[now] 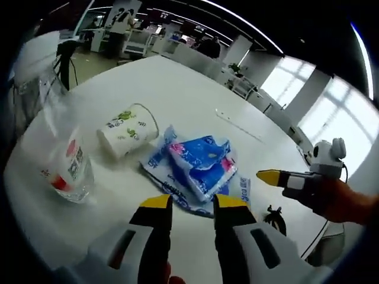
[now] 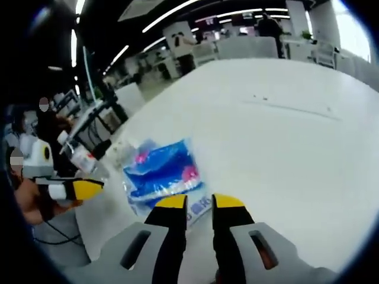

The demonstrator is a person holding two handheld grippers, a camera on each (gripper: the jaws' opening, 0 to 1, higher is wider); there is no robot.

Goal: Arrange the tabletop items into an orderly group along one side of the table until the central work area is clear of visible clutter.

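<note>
Yellow-tipped jaws of the left gripper stand narrowly parted and empty just short of the blue tissue packs, which lie mid-desk beside the tipped paper cup and the plastic bottle, probably lined up for a pickup. From the opposite side, the right gripper, likewise narrowly parted and empty, faces the same packs.

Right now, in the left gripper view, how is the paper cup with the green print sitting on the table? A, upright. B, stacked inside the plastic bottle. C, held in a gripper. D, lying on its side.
D: the paper cup lies tipped on its side on the white table, beside the blue tissue pack, with no gripper touching it.
</note>
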